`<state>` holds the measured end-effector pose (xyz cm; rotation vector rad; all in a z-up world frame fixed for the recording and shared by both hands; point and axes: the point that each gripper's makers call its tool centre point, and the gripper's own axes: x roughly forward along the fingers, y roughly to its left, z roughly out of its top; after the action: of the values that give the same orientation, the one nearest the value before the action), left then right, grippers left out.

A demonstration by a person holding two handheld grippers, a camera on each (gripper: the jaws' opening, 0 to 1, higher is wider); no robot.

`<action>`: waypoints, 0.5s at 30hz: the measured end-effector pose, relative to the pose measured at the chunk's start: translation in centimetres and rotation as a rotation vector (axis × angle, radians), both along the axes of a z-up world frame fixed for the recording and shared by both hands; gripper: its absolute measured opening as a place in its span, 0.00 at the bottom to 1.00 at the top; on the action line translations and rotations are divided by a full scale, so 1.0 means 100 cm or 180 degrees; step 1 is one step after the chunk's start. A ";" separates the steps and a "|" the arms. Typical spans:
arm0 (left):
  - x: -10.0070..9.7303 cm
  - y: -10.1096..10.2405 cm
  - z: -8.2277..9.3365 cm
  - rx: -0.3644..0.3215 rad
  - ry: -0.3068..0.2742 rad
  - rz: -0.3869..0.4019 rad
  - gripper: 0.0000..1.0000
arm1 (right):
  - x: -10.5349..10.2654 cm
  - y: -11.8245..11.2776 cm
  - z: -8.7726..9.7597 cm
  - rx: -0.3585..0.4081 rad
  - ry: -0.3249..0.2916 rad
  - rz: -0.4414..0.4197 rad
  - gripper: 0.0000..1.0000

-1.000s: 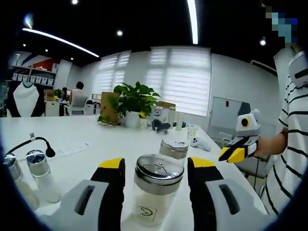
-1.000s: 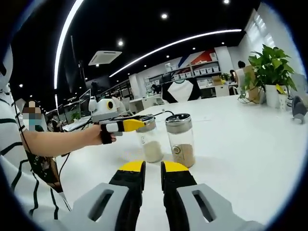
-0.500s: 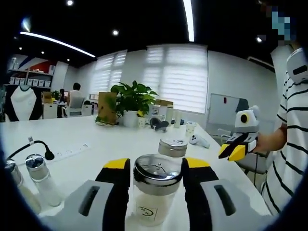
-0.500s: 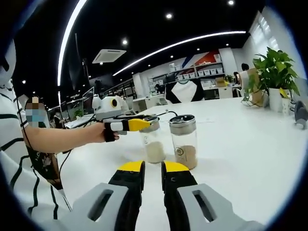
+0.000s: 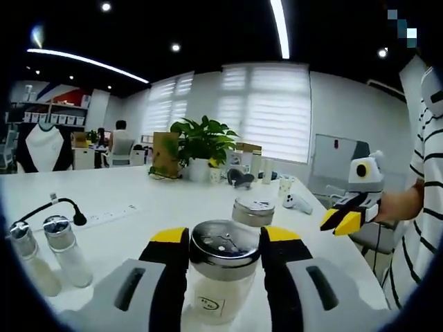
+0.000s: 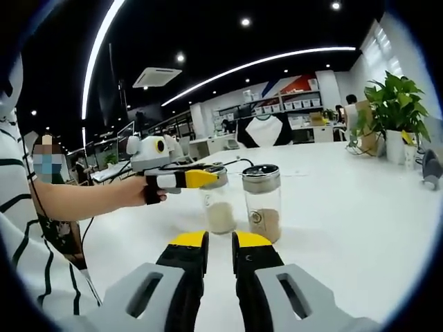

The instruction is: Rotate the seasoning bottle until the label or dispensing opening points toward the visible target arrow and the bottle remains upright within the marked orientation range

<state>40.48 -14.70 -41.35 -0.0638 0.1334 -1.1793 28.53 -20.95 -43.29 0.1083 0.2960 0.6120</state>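
while left gripper (image 5: 223, 252) clamps seasoning bottle (image 5: 223, 277)

A clear glass seasoning bottle (image 5: 220, 277) with a shiny brushed-metal shaker lid and a small paper label stands on a smooth, glossy white table (image 5: 173, 207), between matt black, yellow-tipped plastic jaws of the left gripper (image 5: 223, 242). Near the table's left edge, two small shakers (image 5: 52, 252) look like clear glass with bright chrome caps. The right gripper (image 6: 219, 242) shows the same matt grey and black plastic, its yellow tips smooth.
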 end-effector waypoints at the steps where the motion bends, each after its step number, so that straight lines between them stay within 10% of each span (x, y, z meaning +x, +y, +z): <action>1: 0.001 0.000 0.000 0.0035 -0.0027 0.0053 0.43 | 0.000 0.000 0.000 -0.0004 0.0004 -0.0007 0.11; 15: 0.008 0.005 -0.001 -0.0036 -0.0123 0.1010 0.43 | 0.002 -0.006 -0.001 -0.0025 0.0015 -0.0122 0.11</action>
<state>41.30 -14.25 -41.42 -0.0693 0.0789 -0.8641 28.76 -21.57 -43.43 0.1075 0.3003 0.5726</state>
